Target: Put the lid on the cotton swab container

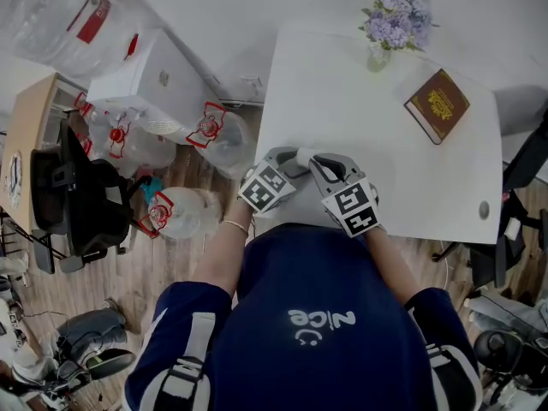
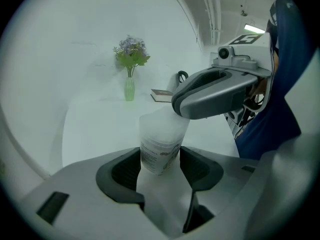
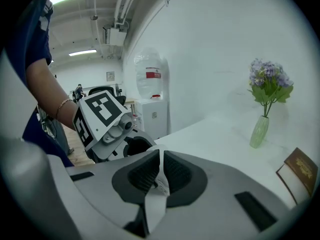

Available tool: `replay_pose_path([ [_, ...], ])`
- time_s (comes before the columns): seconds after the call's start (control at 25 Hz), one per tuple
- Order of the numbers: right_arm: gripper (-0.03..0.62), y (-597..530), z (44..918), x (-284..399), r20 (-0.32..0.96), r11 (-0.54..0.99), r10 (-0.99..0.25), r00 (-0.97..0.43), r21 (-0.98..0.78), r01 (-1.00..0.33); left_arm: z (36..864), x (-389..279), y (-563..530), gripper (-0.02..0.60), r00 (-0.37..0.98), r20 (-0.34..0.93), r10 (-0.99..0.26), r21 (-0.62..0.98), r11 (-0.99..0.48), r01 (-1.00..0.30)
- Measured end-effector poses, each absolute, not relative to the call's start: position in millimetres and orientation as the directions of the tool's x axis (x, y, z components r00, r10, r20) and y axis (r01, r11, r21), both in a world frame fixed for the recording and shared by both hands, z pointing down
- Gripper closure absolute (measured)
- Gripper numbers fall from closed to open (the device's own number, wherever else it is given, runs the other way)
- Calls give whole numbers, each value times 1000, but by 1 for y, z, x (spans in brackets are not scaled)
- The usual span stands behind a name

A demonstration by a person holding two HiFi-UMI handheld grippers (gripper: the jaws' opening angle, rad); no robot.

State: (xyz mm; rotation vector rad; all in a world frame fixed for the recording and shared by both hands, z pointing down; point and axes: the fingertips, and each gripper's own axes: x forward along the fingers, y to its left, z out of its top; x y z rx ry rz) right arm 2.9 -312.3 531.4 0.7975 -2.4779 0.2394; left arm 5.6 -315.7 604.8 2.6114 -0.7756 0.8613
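Observation:
At the near edge of the white table my two grippers meet tip to tip. The left gripper is shut on the cotton swab container, a translucent cylinder with a printed label, held upright between its pads. From the right, the right gripper reaches over the container's top. In the right gripper view its jaws stand nearly together, pinching the thin white edge of the lid. The lid sits at the container's mouth; how it is seated is hidden. In the head view the container is hidden.
A small vase of purple flowers and a brown book stand at the table's far side. A white water dispenser and several water jugs crowd the floor to the left. A dark chair is at the right.

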Motion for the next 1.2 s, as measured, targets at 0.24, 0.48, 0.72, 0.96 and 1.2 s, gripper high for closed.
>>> replay_pose_path([
  [0.24,537,-312,530,1,522,796,-512,-682,-8,-605,603,4,-315,316,668,615,-419,87,-806,-586],
  [0.48,537,-313,517,14,452,765,-563,-691,-31,-644,591,5,-297,275,696,601,-394,160,-793,-588],
  [0.72,537,-307,498,59,322,620,-717,-618,-109,-777,569,-24,-280,275,686,487,-541,176,-709,-683],
  [0.96,537,-278,508,83,333,538,-778,-533,-86,-839,536,-40,-254,275,671,372,-641,242,-631,-737],
  [1.2,537,-248,518,81,347,491,-800,-490,-92,-866,507,-59,-233,276,651,283,-704,265,-595,-759],
])
